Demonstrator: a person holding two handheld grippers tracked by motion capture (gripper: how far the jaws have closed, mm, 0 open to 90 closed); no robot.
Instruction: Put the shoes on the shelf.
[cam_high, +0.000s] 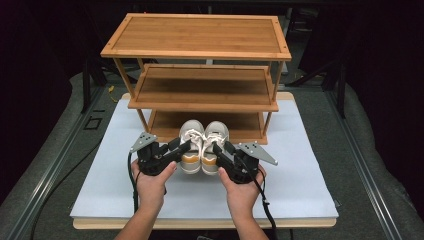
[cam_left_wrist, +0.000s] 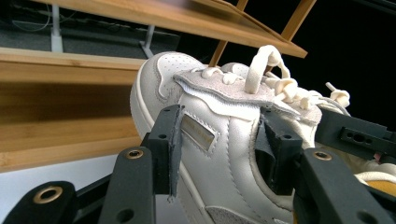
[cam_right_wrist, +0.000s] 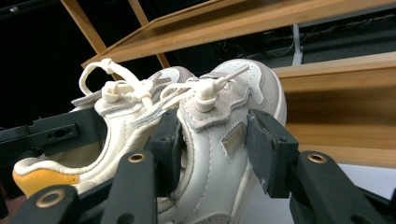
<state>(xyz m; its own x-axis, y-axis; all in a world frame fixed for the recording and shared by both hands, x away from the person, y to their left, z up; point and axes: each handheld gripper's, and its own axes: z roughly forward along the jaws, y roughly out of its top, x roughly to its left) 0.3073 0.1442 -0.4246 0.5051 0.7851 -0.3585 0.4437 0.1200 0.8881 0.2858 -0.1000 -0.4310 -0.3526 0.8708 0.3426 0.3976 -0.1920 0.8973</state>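
Two cream sneakers are held side by side, toes toward a bamboo shoe rack (cam_high: 200, 52), just in front of its lowest shelf. My left gripper (cam_high: 185, 146) is shut on the left sneaker (cam_high: 192, 142), with one jaw inside the collar and the other on the outer side wall. In the left gripper view that sneaker (cam_left_wrist: 163, 77) sits between the left gripper's (cam_left_wrist: 222, 133) pads. My right gripper (cam_high: 218, 149) is shut the same way on the right sneaker (cam_high: 215, 140). The right gripper view shows that sneaker (cam_right_wrist: 254, 79) clamped in the right gripper (cam_right_wrist: 212, 135), with the left sneaker (cam_right_wrist: 116, 123) beside it.
The rack has three wooden shelves and stands at the back of a white board (cam_high: 300, 170) on the table. Its middle shelf (cam_high: 202, 87) and top shelf carry nothing. Dark floor and metal rails surround the table.
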